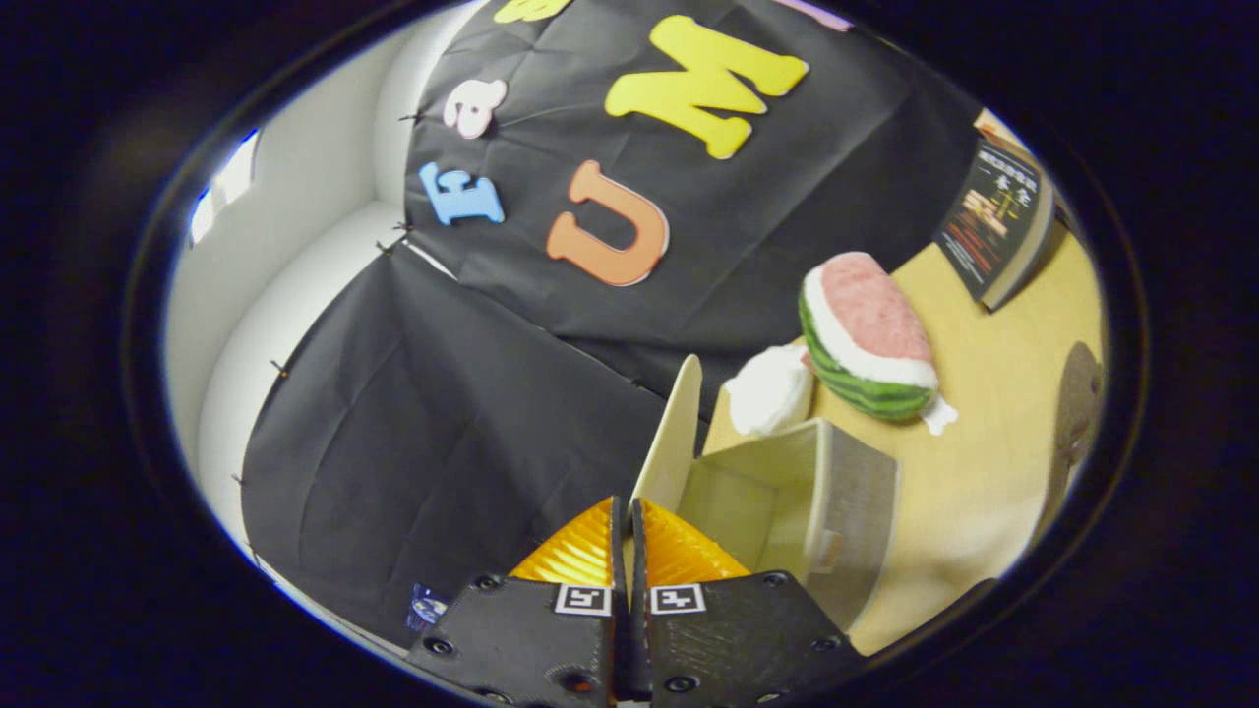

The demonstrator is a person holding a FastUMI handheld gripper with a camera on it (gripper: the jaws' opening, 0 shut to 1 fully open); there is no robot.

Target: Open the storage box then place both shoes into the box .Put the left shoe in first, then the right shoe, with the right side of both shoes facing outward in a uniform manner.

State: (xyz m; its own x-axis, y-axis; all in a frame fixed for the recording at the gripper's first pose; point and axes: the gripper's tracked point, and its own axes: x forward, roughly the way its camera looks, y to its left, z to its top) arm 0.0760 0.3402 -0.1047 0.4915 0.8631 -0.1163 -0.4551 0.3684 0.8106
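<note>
Box-opening looks done: storage box (787, 492) sits just ahead of the gripper (628, 521) with lid (674, 438) standing up, inside looks empty, fingers pressed together on nothing, both shoes yet to go in.

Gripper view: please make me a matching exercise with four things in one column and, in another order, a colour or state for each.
Things:
1. storage box
2. gripper
3. book
4. watermelon plush

States:
A. green rind, pink flesh
B. fingers closed together, nothing between them
C. lid raised, empty inside
D. dark cover, propped up at the far end of the table

Pairs: 1-C, 2-B, 3-D, 4-A
</note>
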